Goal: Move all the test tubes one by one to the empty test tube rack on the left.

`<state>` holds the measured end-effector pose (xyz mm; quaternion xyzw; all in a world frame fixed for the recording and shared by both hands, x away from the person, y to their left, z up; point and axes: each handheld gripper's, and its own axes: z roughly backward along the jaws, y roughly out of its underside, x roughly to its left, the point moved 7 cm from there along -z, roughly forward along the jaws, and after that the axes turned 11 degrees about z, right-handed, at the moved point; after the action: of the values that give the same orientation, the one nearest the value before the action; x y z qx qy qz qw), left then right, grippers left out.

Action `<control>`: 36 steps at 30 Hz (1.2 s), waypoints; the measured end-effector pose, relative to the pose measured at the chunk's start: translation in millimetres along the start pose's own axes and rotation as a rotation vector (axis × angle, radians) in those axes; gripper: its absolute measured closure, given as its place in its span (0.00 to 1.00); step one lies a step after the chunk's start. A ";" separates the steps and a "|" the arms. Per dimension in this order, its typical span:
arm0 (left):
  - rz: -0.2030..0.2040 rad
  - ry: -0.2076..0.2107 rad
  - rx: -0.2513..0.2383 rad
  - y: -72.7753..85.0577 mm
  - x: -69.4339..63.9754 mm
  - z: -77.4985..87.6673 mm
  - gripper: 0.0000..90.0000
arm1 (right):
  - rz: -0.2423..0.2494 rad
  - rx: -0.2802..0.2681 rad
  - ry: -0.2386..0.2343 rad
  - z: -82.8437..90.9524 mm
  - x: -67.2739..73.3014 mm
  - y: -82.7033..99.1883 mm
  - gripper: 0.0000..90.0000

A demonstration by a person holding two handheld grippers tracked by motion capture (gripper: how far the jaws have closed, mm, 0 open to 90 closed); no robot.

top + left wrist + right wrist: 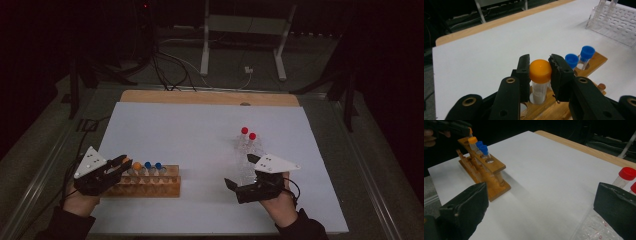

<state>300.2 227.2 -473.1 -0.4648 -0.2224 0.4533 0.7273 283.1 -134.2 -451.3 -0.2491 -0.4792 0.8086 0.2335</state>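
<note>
orange-capped tube [539, 75] is sitting in the wooden rack [150, 186] at the near left of the tabletop [200, 135]. the left gripper [539, 71] is squeezing its cap to keep it straight in the hole. the right gripper [241, 171] is waiting wide apart beside the clear rack [591, 228].

Tubes, racks and grippers, counted

One wooden rack [145, 182] stands at the lower left of the high view, and it carries three capped tubes: one orange-capped tube [539, 75] and two blue-capped tubes [579, 58], the pair standing side by side at the upper right of the left gripper view. One clear plastic rack [248, 160] sits right of centre in the high view and holds two red-capped tubes [248, 133]. That makes five tubes and two racks on one white counter [200, 135]. Two grippers, left gripper [120, 164] and right gripper [242, 172], come in from the bottom of the frame.
</note>
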 end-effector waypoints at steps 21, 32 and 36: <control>0.026 0.008 0.034 3.9 3.2 6.3 0.59 | -0.005 0.000 0.001 1.2 -2.9 -0.5 0.00; 0.011 0.138 -0.041 -20.2 -37.0 24.4 0.12 | -0.016 -0.003 0.058 6.3 -25.1 1.9 0.00; -0.017 0.201 -0.054 -23.0 -54.0 24.1 0.03 | -0.032 0.000 0.080 5.3 -37.9 6.6 0.00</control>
<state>266.1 188.2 -436.4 -0.5256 -0.1645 0.3920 0.7369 308.0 -163.9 -448.1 -0.2736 -0.4731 0.7943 0.2654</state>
